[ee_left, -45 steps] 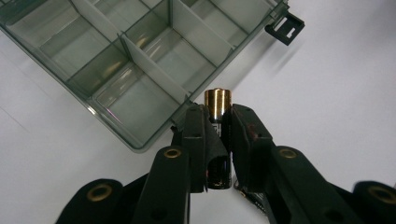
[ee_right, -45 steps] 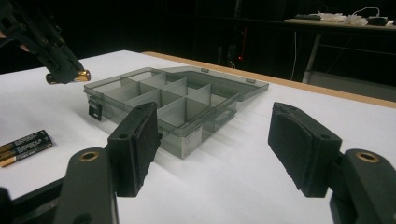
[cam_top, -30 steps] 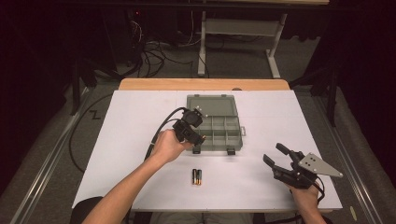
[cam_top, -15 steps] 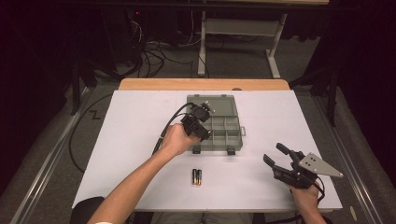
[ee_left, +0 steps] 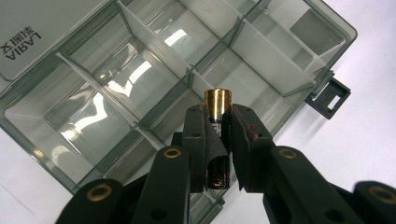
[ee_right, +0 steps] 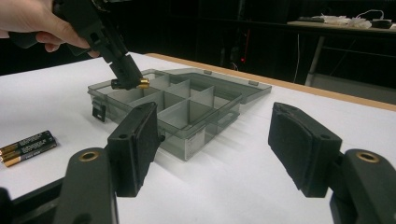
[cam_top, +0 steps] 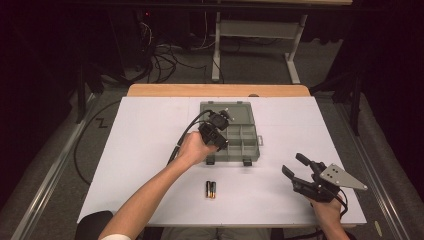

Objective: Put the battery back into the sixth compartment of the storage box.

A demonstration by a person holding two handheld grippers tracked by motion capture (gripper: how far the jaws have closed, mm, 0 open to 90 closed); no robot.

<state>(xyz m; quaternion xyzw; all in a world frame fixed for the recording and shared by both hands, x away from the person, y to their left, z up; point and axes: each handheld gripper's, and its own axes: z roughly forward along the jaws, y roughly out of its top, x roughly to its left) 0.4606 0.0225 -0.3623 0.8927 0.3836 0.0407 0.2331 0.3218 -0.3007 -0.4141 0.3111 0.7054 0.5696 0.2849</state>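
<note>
One black-and-gold battery (ee_left: 217,122) clamped in the left gripper (ee_left: 217,128) fingers over the clear grey compartment box (ee_left: 140,79)
It may strike a divider and slip; right gripper (ee_right: 217,140) fingers apart, idle.

The left gripper's (ee_left: 218,140) jaws hid most of the battery (ee_left: 217,100); the organizer box (ee_left: 70,107) ran off the frame's edge.

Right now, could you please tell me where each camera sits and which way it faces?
High view: above the person's side, looking forward and down on the table; both forearms, left gripper, right gripper.
Left gripper view: rides the left gripper, looking down into the organiser box; its jaws clamp a battery.
Right gripper view: low, looking across the table; open jaws.
Shared: the organiser box and the held battery.
</note>
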